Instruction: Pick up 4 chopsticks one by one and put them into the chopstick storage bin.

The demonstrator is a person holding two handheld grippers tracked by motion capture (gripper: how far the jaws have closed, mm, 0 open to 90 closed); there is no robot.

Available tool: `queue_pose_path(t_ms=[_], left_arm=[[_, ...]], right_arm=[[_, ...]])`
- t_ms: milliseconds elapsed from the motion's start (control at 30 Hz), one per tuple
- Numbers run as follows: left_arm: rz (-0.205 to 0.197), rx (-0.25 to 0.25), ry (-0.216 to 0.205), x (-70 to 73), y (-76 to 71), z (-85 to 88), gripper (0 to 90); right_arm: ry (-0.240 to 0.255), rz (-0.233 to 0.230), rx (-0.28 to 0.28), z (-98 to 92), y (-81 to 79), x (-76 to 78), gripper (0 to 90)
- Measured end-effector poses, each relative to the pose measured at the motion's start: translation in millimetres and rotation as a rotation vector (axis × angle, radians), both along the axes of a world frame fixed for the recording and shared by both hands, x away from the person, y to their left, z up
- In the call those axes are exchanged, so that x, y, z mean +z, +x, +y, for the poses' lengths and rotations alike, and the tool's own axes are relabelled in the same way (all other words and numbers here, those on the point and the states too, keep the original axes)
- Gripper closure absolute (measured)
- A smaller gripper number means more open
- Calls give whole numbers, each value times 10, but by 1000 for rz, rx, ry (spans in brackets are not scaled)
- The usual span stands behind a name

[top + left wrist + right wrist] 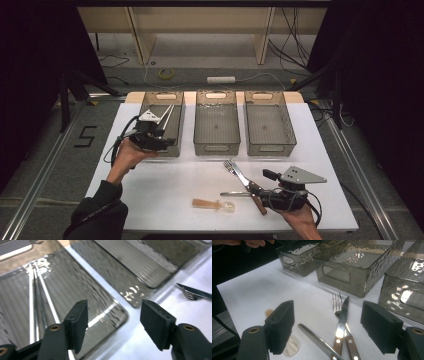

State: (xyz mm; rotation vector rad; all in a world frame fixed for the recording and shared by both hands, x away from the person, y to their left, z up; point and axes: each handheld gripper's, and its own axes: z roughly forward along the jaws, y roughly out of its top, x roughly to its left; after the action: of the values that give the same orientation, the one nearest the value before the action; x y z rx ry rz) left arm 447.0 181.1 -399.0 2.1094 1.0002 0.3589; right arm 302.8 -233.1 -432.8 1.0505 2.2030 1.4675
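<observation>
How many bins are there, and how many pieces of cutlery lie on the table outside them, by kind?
Bins: 3
Fork: 1
Knife: 1
All-steel utensil, its working end hidden: 1
Amber-handled spoon: 1
Total: 7

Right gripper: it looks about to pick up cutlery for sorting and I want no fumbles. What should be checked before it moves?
1. Right gripper fingers open, nothing between them: ok.
2. Knife and fork crossed, touching: not ok for a single pick.
3. Left gripper away from the cutlery, above the left bin: ok.
4. Middle bin empty: ok.
5. Right bin empty: ok.
6. Spoon lies apart from them: ok.
</observation>
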Motion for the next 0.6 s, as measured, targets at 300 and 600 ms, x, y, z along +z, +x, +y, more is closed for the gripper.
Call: queue_pose_path(t_ms=[300, 600], left_arm=[[3, -22, -18, -11, -139, -110, 341], [6, -61, -19, -52, -350, -164, 316]], right_arm=[[-3, 1, 0, -16, 4, 2, 282], [-6, 2, 1, -15, 2, 5, 282]])
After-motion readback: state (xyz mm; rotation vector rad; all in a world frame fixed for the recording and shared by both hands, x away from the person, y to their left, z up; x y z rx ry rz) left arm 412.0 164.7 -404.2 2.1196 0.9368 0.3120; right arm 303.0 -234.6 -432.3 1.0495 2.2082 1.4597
